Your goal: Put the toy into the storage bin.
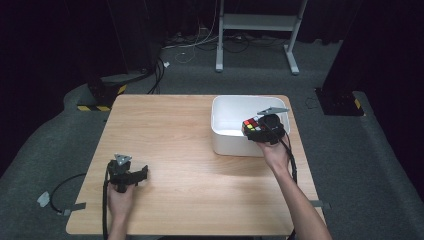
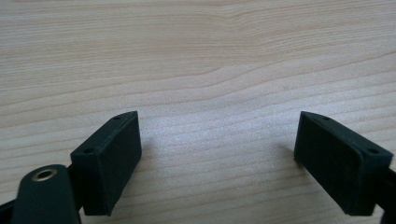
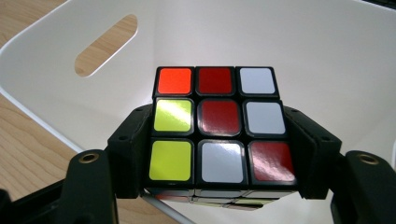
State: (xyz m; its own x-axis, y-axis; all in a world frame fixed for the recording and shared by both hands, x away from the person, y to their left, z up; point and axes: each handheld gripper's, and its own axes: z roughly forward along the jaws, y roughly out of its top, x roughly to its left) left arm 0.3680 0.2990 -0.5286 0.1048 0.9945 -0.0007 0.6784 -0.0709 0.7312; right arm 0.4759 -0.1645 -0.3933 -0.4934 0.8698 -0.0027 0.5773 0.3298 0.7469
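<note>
- Puzzle cube (image 3: 219,128): 1 face of 9 stickers legible in the right gripper view; both side faces covered by the jaws, underside cut off by the bottom edge. Too small in the high view to read its colours fully.
- White bin (image 1: 225,135): floor partly hidden behind the right gripper (image 1: 266,127) and cube.
- Person's forearms: cut off at the bottom edge, high view.
- Left gripper (image 2: 219,158): jaw bases cropped in the left gripper view.
</note>
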